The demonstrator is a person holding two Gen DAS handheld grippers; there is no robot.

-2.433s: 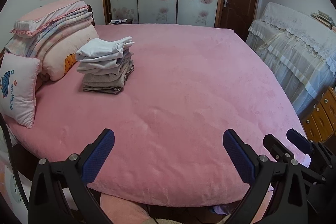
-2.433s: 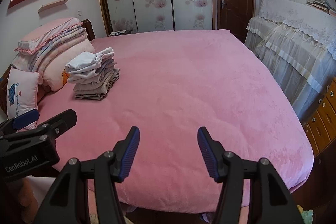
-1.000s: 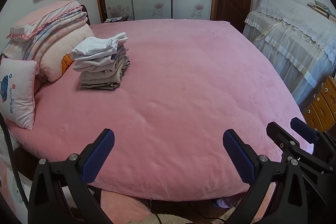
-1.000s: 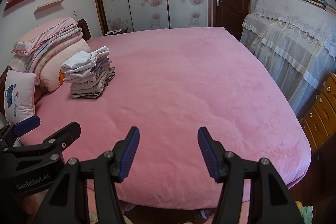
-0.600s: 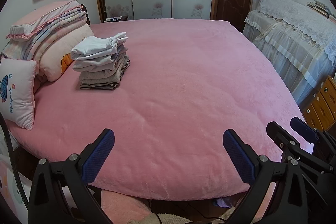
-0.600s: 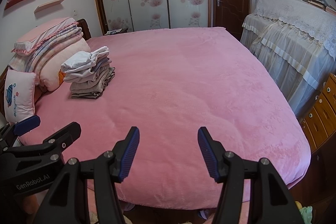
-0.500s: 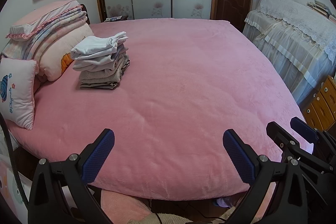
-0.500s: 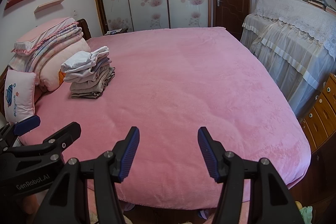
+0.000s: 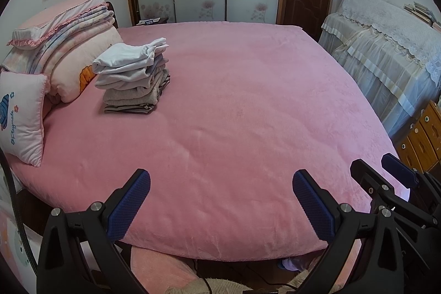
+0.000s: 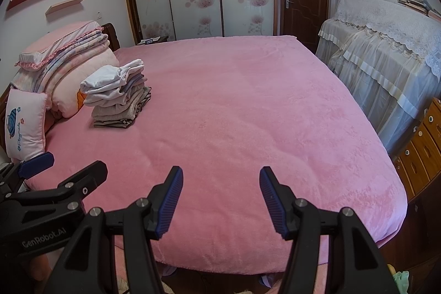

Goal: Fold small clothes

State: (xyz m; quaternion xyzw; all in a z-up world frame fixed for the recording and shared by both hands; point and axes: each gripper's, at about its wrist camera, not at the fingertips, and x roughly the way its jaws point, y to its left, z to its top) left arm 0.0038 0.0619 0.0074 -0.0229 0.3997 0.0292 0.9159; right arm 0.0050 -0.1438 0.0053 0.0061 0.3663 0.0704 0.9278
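Observation:
A stack of folded small clothes (image 9: pixel 132 76), white on top and grey-beige below, sits at the far left of the pink bed (image 9: pixel 248 112); it also shows in the right wrist view (image 10: pixel 117 94). My left gripper (image 9: pixel 220 197) is open and empty, held over the bed's near edge. My right gripper (image 10: pixel 220 194) is open and empty, also over the near edge. Each gripper shows at the side of the other's view. No loose garment shows on the bed.
Folded quilts and pillows (image 9: pixel 60 46) lie at the bed's left end, with a small pink cushion (image 9: pixel 22 115) in front. A lace-covered cabinet (image 9: pixel 386 51) and wooden drawers (image 9: pixel 421 134) stand at the right. Wardrobe doors and a brown door are behind.
Both grippers have drawn back slightly from the bed since 2.4 s ago; almost nothing has moved in the last second. Both stay open.

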